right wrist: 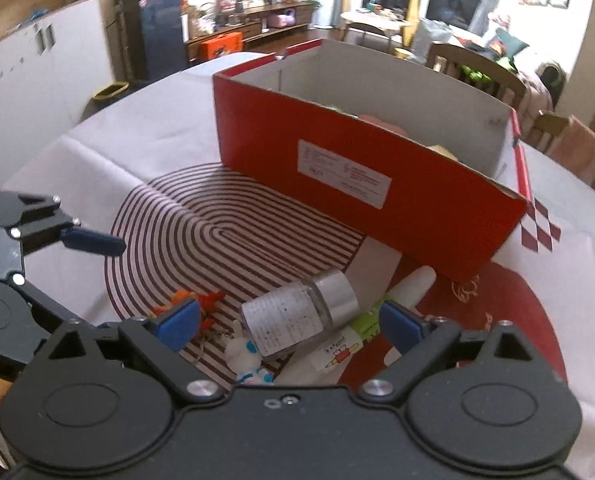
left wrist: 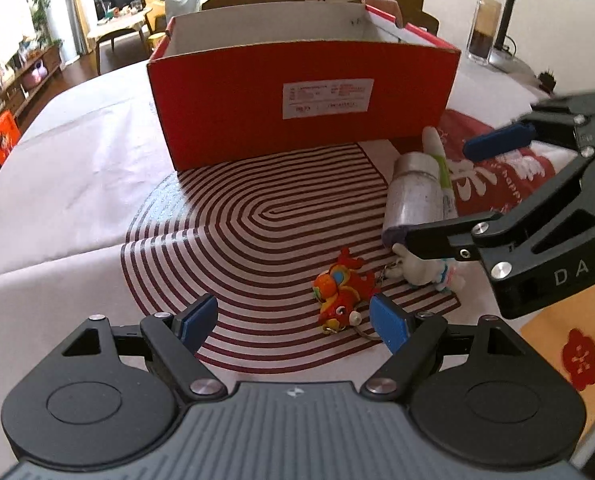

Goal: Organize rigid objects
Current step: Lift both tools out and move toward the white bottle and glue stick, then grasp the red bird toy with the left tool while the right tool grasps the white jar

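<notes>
The left claw (left wrist: 293, 322) stands wide with nothing between its blue pads, low over the striped part of the cloth. The right claw (right wrist: 291, 322) is wide too; the small bottle lies in the gap between its pads, and neither pad presses on it.

The worktop (left wrist: 69, 184) is a round one under a white cloth printed with a dark red pattern of concentric stripes. On it, at the far edge of the stripes, sits an open red shoebox (left wrist: 301, 100) with a white label on its near wall; from the right wrist view something pink and something yellowish show just over its rim, too hidden to name.

In front of the box's right corner, on the cloth, lies the small clear bottle (right wrist: 297, 314) on its side, silver cap toward the box and a printed label around its body. Touching its side lies a white tube (right wrist: 361, 328) with green print and a white cap, also pointing toward the box.

Nearer the claws are two keychain figures: an orange and red fish toy (left wrist: 343, 292), just beside the left claw's right pad, and a little white figure with blue marks (right wrist: 247, 360), close by the bottle's base.
</notes>
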The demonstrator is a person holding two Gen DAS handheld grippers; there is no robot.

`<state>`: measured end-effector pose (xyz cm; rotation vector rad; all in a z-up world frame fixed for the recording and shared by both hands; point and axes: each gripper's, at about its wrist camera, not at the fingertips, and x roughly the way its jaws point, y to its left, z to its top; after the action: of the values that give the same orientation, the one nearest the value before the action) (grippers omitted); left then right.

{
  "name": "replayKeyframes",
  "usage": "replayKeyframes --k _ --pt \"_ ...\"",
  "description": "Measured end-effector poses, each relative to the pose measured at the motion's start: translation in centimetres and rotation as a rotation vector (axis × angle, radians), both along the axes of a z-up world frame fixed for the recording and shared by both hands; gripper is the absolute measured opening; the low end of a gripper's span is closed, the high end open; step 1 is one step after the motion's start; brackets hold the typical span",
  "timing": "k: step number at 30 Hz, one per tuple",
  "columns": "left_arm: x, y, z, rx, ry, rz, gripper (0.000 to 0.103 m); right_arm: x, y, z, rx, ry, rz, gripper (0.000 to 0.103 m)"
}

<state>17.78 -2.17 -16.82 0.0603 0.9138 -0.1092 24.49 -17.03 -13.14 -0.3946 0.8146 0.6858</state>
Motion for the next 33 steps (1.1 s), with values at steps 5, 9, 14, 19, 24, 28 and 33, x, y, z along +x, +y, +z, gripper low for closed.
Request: replayKeyframes --k 5,9,14,19,24,28,33 --pt "0.3 -0.4 -0.6 0.004 0.001 -0.015 0.083 0.6 0.0 -0.7 -0.015 0.002 0.051 0.096" --pt "0.6 -0.3 -1.0 -0.009 0.004 -0.023 0.083 1.3 -0.1 -1.1 -0.011 0.021 0.083 0.094" --pt "1.2 0.0 -0.9 -0.032 -0.002 -0.016 0.083 2.1 -0.3 -1.3 0.005 0.054 0.099 0.087" --pt "1.6 -0.2 -1.0 -0.050 0.012 -0.034 0.065 2.4 -0.2 -1.5 0.005 0.059 0.107 0.082" --pt "1.8 -0.3 -0.9 -0.053 0.012 -0.035 0.051 2.6 -0.1 -1.7 0.006 0.061 0.106 0.075" --pt "2.1 -0.3 -0.8 -0.044 0.014 -0.030 0.042 2.5 -0.1 -1.6 0.011 0.065 0.107 0.075" --pt "2.3 -0.2 -0.7 -0.033 0.022 -0.027 0.035 2.3 0.0 -1.6 0.003 0.057 0.093 0.075"
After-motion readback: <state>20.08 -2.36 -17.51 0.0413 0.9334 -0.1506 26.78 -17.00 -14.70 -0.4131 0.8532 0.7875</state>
